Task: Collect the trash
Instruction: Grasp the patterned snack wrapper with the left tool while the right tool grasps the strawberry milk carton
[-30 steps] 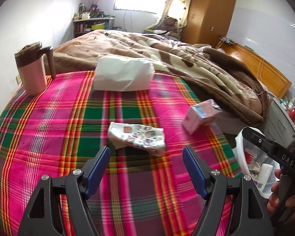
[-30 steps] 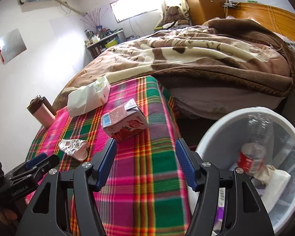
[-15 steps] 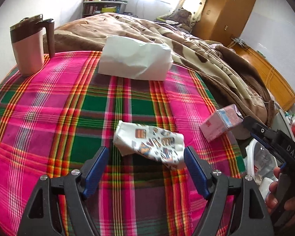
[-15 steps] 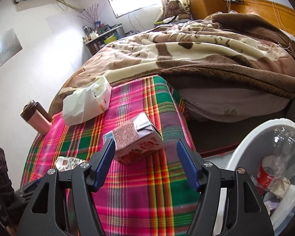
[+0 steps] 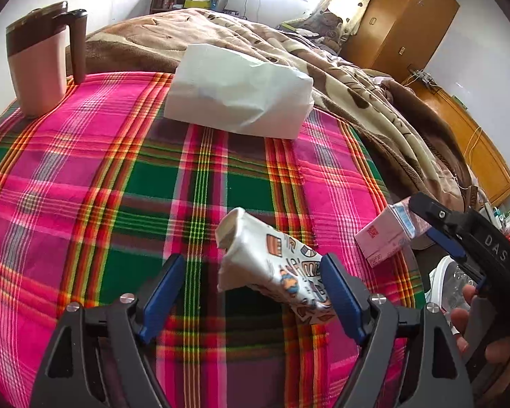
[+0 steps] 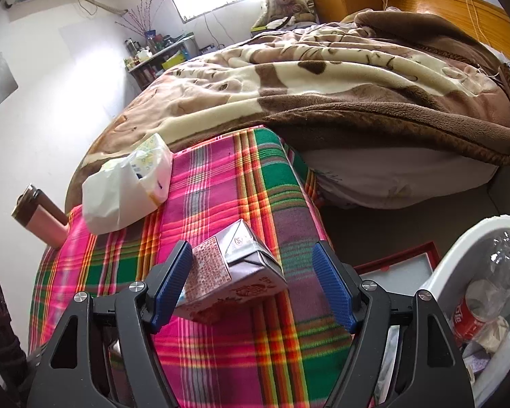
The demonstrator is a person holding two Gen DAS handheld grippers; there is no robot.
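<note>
Left gripper [image 5: 251,290] jaws opening wide around printed crumpled wrapper [image 5: 272,265], right gripper [image 6: 253,289] jaws opening astride pink drink carton [image 6: 227,278], neither clamped

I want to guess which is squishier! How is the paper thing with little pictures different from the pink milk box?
The printed wrapper is crumpled, white with small drawings. The pink carton keeps flat sides and sharp corners, with printed text. The wrapper lies by the left tongs, the carton by the right tongs. Both lie on the plaid cloth.

Plaid blanket [image 5: 119,183] — pink, green, orange; carton [image 6: 234,272] — pink; blue-padded tongs [image 5: 248,292].
</note>
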